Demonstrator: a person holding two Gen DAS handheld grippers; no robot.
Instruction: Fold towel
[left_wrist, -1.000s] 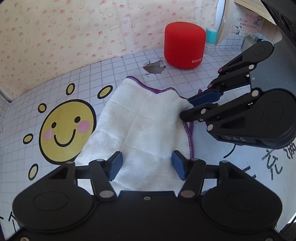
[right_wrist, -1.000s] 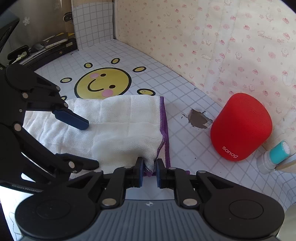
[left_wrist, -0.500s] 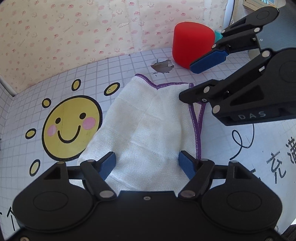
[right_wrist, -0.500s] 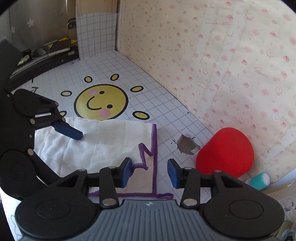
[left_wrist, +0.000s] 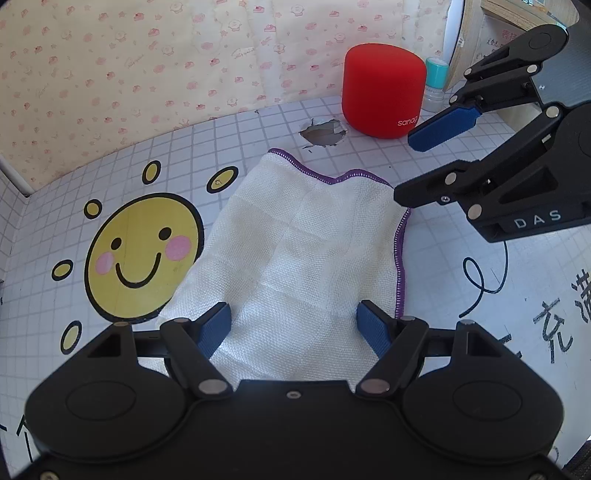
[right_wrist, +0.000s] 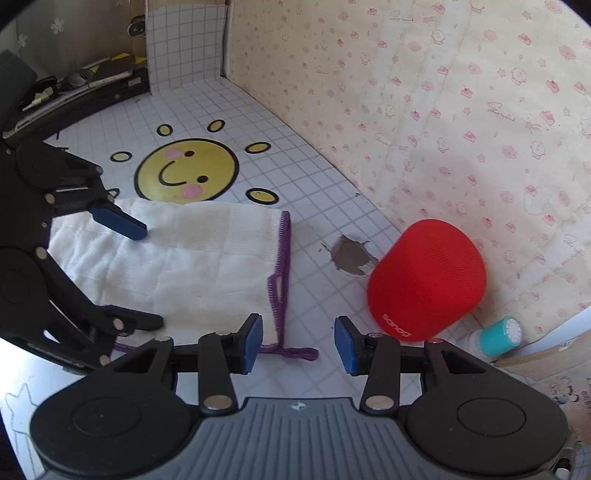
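- The white towel (left_wrist: 306, 258) with its purple edging lies folded flat on the gridded mat (left_wrist: 221, 140), between the yellow smiley and the red speaker (left_wrist: 382, 90)
- Your left gripper (left_wrist: 293, 325) stands wide over the towel's near end, pinching nothing
- Your right gripper (right_wrist: 298, 343) is parted beside the towel's corner, empty

Both views bright, daylight-ish, colours vivid. Strong fisheye: grid lines of the white checked tabletop (left_wrist: 258, 125) bow hard twd edges, corners go black. Focus sharp centre, softens at rim. Soft shadow on the pink-patterned cream back wall (right_wrist: 461, 166) above the red fabric-covered cylindrical speaker (right_wrist: 424, 280). Whitish glare patch lower left of right view. White purple-hemmed gauze towel (left_wrist: 306, 243) nr blown out, weave visible.
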